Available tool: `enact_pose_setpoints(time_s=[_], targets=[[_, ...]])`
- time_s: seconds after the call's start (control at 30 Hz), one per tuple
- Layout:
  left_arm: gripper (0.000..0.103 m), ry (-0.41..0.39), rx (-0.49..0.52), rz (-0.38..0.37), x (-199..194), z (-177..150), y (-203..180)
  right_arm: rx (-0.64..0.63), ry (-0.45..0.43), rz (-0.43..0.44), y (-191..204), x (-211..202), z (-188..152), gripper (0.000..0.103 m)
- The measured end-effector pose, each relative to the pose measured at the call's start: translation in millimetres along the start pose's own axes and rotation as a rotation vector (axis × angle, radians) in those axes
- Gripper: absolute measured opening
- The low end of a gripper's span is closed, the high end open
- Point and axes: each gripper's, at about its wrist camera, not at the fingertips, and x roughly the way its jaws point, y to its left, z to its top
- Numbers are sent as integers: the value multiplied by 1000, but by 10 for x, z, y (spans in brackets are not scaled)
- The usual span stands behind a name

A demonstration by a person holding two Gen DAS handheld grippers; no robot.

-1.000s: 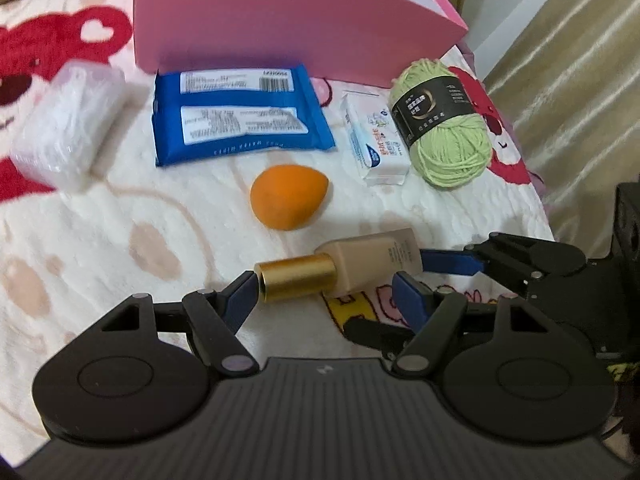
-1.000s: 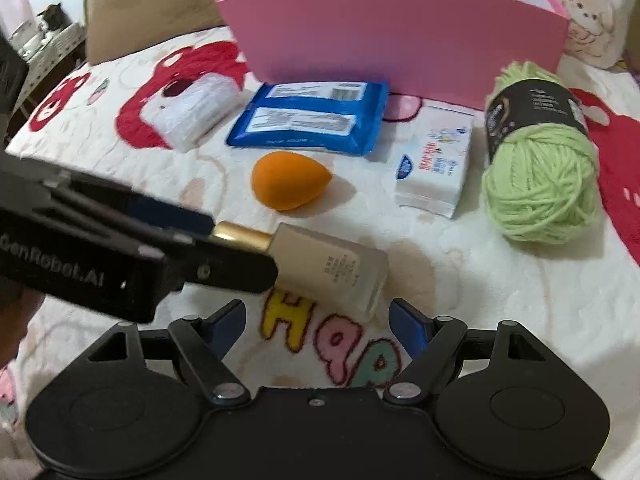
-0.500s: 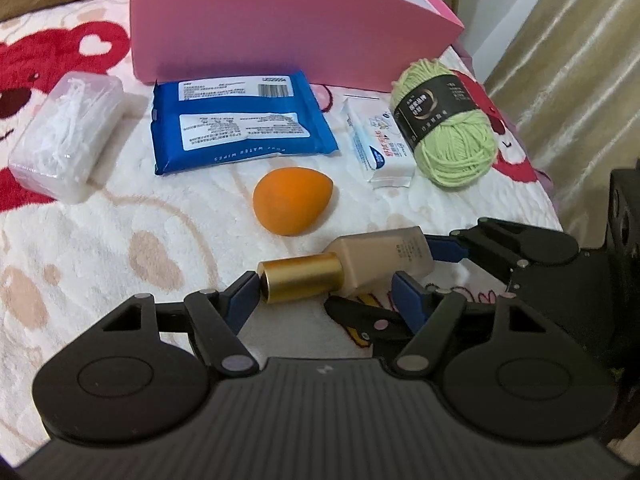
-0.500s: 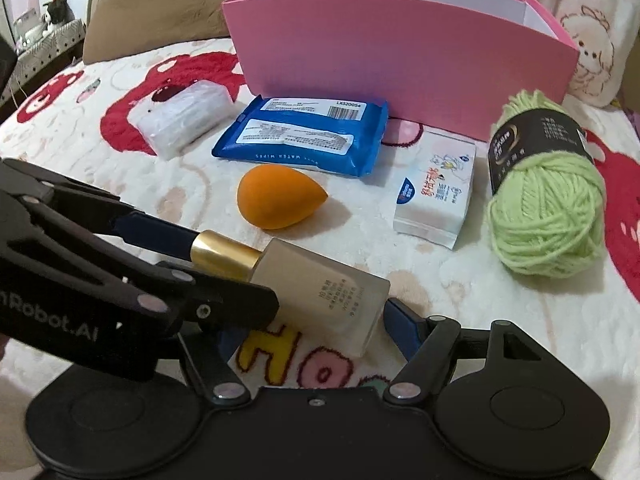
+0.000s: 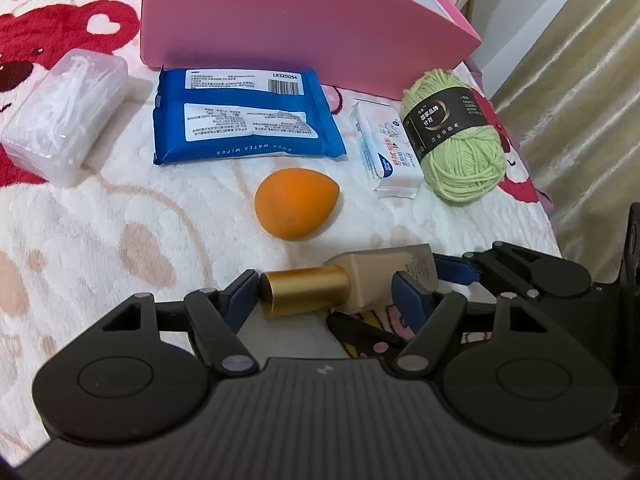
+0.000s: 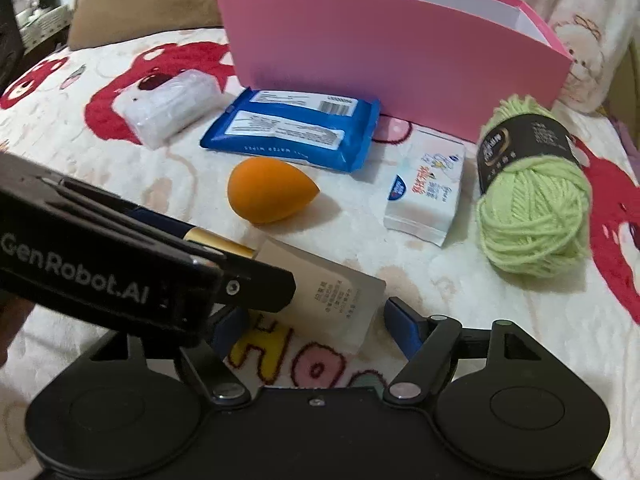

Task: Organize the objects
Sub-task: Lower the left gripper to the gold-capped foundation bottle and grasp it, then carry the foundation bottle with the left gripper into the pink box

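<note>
A beige foundation bottle (image 5: 384,276) with a gold cap (image 5: 306,290) lies on the patterned blanket (image 5: 120,220). My left gripper (image 5: 324,292) straddles it, one pad at the cap's end and the other by the near side of the body; its jaws are closing. My right gripper (image 6: 314,326) comes in from the right and stands open around the bottle's base (image 6: 340,300), with a small gap at its right pad. In the right wrist view, the left gripper's black fingers (image 6: 276,288) cover the cap and neck.
Behind the bottle lie an orange sponge egg (image 5: 296,208), a blue wipes pack (image 5: 244,120), a small tissue pack (image 5: 390,152), a green yarn ball (image 5: 460,140) and a clear box of white sticks (image 5: 64,116). A pink box (image 5: 280,28) stands open at the back. The bed edge is on the right.
The right gripper has come in closer, so the bottle's base now sits between its pads. The left gripper and the bottle have stayed where they were.
</note>
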Motion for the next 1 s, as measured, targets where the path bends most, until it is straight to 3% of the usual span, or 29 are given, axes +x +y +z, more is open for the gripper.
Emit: enact_pose_setpoints(time_s=[0.1,0.27,0.47,0.57,0.77,0.87,1.0], targets=[[70,10,-13,-15,-1,-23,-6,27,2,-15,18,-4,10,73],[69,18,-10,-21,-58,-80,-60,-30,-29,-35,99,-87,-34,71],[66,-5,-14,-38,-316,-92,-101,-91,-88,-59,226,-320,-45,71],[66,-20,2,-39,-482,-42,-156,-61,-109,-60,264,-463,-6,71],[66,-58,69,-41,-832,143,-352,3,-165,-57,269,-808,148,71],[65,-55,95,-5,-984,325,-483,1,-194,-57,251,-960,286,71],[65,-123,142,25,-1182,573,-627,10,-262,-48,163,-1133,548,71]])
